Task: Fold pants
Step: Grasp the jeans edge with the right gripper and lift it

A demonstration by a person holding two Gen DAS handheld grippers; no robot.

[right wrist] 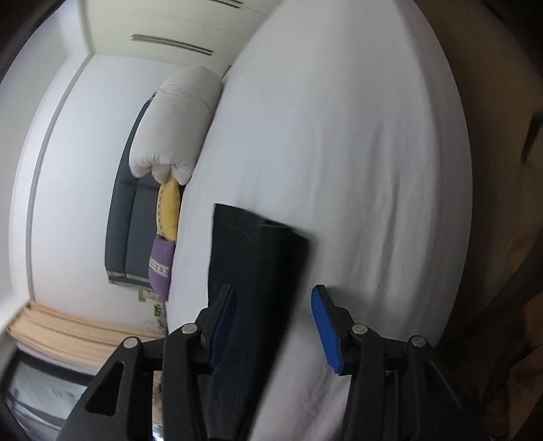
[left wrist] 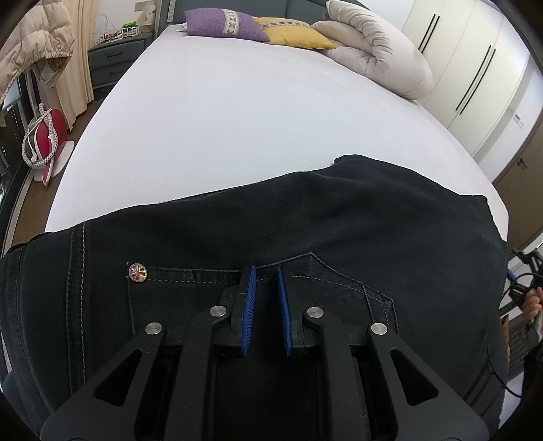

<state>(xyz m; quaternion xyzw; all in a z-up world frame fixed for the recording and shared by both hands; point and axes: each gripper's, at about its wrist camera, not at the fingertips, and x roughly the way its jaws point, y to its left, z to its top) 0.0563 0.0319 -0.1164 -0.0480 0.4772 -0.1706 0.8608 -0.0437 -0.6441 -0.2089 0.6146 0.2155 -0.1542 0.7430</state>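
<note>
Black denim pants [left wrist: 271, 230] lie across the near part of a white bed [left wrist: 237, 118], with a back pocket and a metal rivet [left wrist: 137, 272] facing up. My left gripper [left wrist: 264, 271] rests low on the pocket's top edge, its blue pads a small gap apart; whether cloth is pinched between them is hidden. In the right wrist view, which is rotated and blurred, a folded end of the pants [right wrist: 254, 271] lies on the bed [right wrist: 373, 169]. My right gripper [right wrist: 271, 295] is open, its fingers on either side of that dark cloth, not closed on it.
A purple pillow [left wrist: 224, 22], a yellow pillow [left wrist: 292, 32] and a rolled cream duvet [left wrist: 373, 51] lie at the head of the bed. A dark nightstand [left wrist: 112, 61] and a red bag [left wrist: 47, 135] stand left. White wardrobes [left wrist: 475, 68] line the right wall.
</note>
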